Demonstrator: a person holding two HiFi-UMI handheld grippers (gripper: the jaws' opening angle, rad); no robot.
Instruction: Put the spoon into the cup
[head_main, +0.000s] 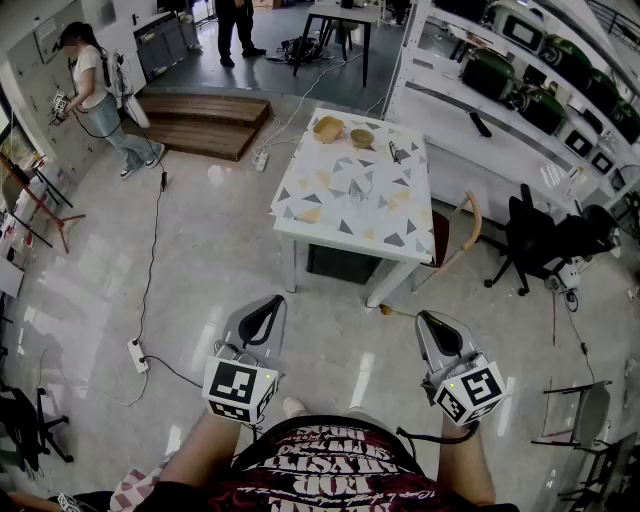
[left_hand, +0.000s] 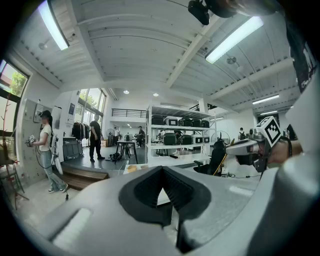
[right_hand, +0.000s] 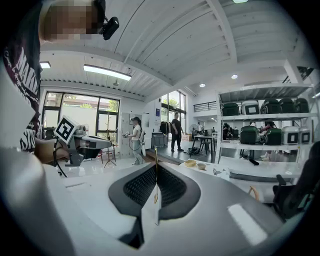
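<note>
Both grippers are held low in front of the person, well short of the white table (head_main: 392, 243) with its triangle-patterned top. My left gripper (head_main: 264, 312) and right gripper (head_main: 430, 322) both look shut with nothing in them. On the table's far end sit two small tan bowls (head_main: 328, 128) and a dark slim item (head_main: 395, 152) that may be the spoon. A faint clear shape (head_main: 360, 188) near the table's middle may be the cup; it is too small to tell. In the right gripper view the table (right_hand: 235, 176) is far ahead on the right.
A wooden chair (head_main: 462, 232) stands at the table's right side, with a black office chair (head_main: 528, 238) beyond it. Shelving with dark cases (head_main: 500, 75) runs along the right. Cables and a power strip (head_main: 138, 354) lie on the floor at left. People stand at the far left and back.
</note>
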